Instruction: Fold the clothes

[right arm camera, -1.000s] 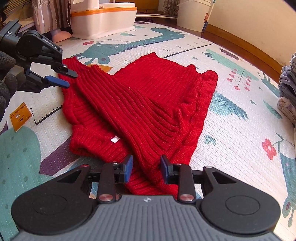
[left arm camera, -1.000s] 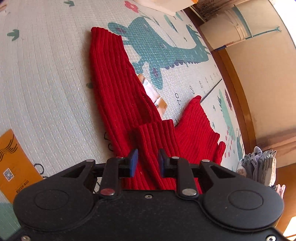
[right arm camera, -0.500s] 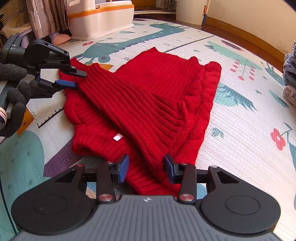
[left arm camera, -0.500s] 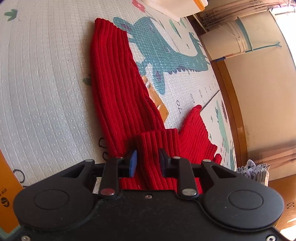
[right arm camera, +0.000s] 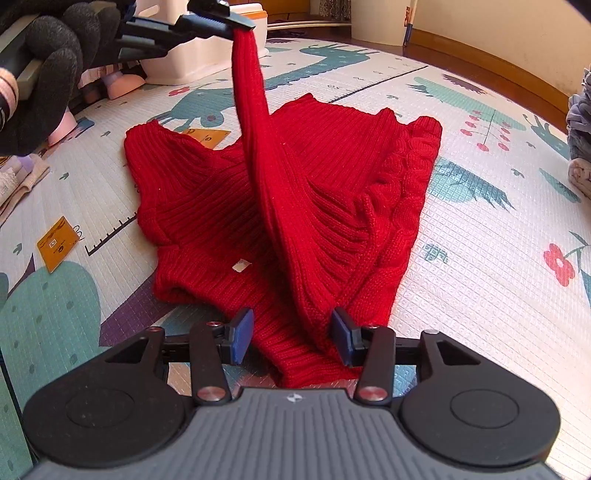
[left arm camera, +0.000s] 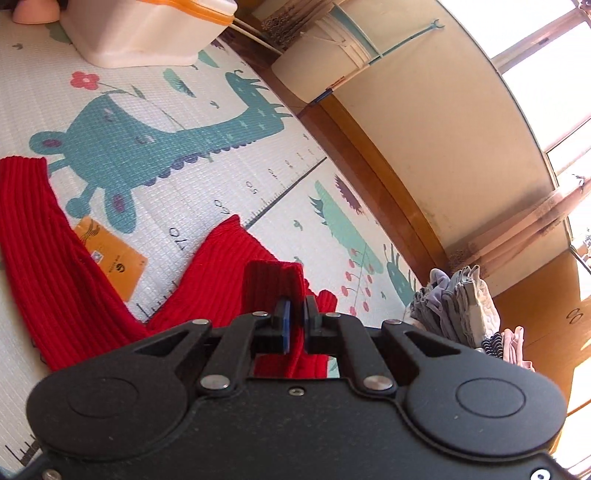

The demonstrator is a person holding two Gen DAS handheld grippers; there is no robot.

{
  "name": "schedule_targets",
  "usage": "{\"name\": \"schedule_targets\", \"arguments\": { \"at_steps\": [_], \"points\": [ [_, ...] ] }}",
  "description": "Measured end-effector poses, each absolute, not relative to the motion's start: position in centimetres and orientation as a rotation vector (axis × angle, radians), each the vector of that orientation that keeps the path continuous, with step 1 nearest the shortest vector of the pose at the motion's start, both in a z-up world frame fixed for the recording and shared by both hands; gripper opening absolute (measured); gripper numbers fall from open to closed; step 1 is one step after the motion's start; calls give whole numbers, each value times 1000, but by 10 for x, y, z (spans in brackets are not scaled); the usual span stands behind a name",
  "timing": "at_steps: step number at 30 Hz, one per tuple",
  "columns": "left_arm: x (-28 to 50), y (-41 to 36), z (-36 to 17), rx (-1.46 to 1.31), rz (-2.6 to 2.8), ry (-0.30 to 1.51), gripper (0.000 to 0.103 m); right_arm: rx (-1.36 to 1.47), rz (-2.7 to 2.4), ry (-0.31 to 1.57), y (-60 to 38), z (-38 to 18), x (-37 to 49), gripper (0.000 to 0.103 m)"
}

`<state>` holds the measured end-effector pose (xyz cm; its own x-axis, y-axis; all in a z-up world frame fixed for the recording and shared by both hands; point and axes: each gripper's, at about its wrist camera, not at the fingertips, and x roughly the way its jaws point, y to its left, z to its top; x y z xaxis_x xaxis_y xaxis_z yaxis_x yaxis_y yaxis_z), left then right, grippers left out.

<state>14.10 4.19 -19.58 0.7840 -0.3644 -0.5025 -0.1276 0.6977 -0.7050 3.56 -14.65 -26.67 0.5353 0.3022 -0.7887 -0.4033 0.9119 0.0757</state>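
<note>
Nearest, the right gripper (right arm camera: 291,338) is held wide open over the hem of the red sweater (right arm camera: 332,192) spread on the play mat (right arm camera: 480,229), while farther off its sleeve (right arm camera: 251,110) is pinched and lifted by the left gripper (right arm camera: 236,27), apparently for folding inward next.
</note>
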Motion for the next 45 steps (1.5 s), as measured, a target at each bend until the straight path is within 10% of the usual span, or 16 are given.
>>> {"name": "schedule_targets", "arguments": {
  "at_steps": [18,23,45],
  "points": [
    [236,-48,-228,-791,-210,782,3,63,402,934,-174,-269,34,36],
    [254,-64,-246,-770,-206,828,3,335,321,983,-203,-275,44,16],
    [302,-122,-284,-429,-227,940,8,833,254,1065,-251,-305,50,12]
  ]
}}
